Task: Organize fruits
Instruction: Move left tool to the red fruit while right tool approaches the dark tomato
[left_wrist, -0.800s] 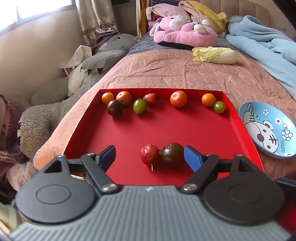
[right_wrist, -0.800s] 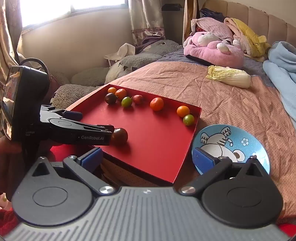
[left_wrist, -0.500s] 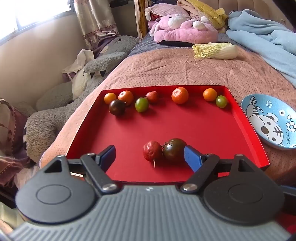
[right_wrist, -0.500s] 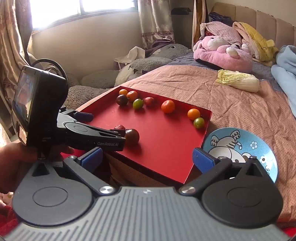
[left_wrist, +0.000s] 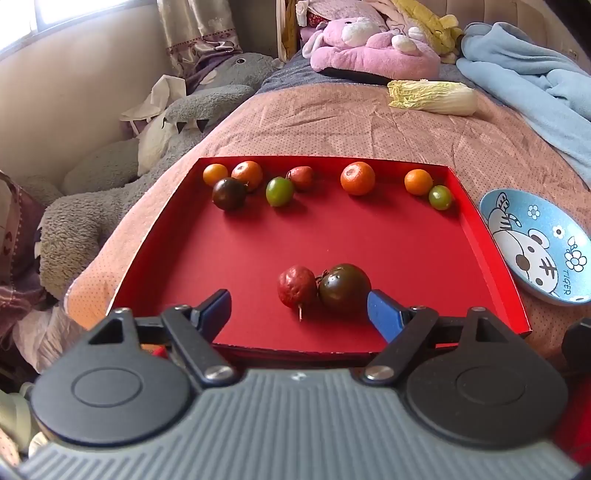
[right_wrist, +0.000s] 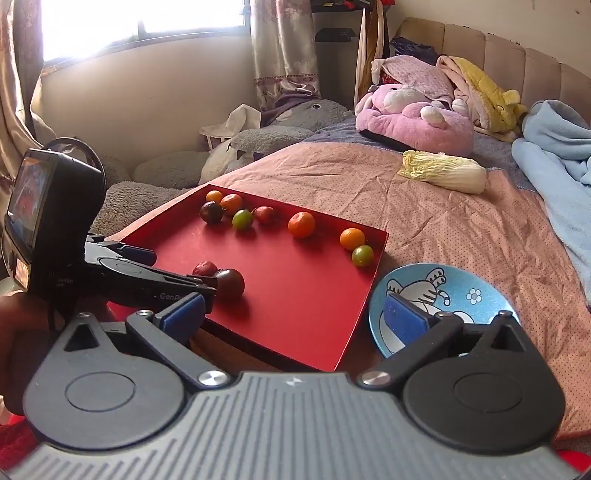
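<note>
**Fruit tray on bed: grasp not yet made**

Bedroom; soft quilted bedspread (left_wrist: 332, 122) under red tray (left_wrist: 236, 258), a yielding base.

Left gripper (left_wrist: 299, 310): jaws wide, nothing clamped. Dark tomato (left_wrist: 344, 288) and wrinkled red fruit (left_wrist: 296, 287) side by side and touching, near the tray's front edge, between the blue pads; the right-side pad right at the tomato, contact not confirmable. Right gripper (right_wrist: 295, 317): fully spread, empty, poised over tray corner and blue tiger bowl (right_wrist: 480, 295).

Risks: closing now likely to catch both fruits, squeezing one out or bruising it; round fruit prone to rolling on the smooth floor; tray liable to tip on bedding if pressed.

Remaining fruit: seven pieces along the far wall, oranges, greens, one dark, one red. Bowl just beside the tray, unobstructed. Cabbage (left_wrist: 432, 96), plush toys and blanket well apart.
</note>
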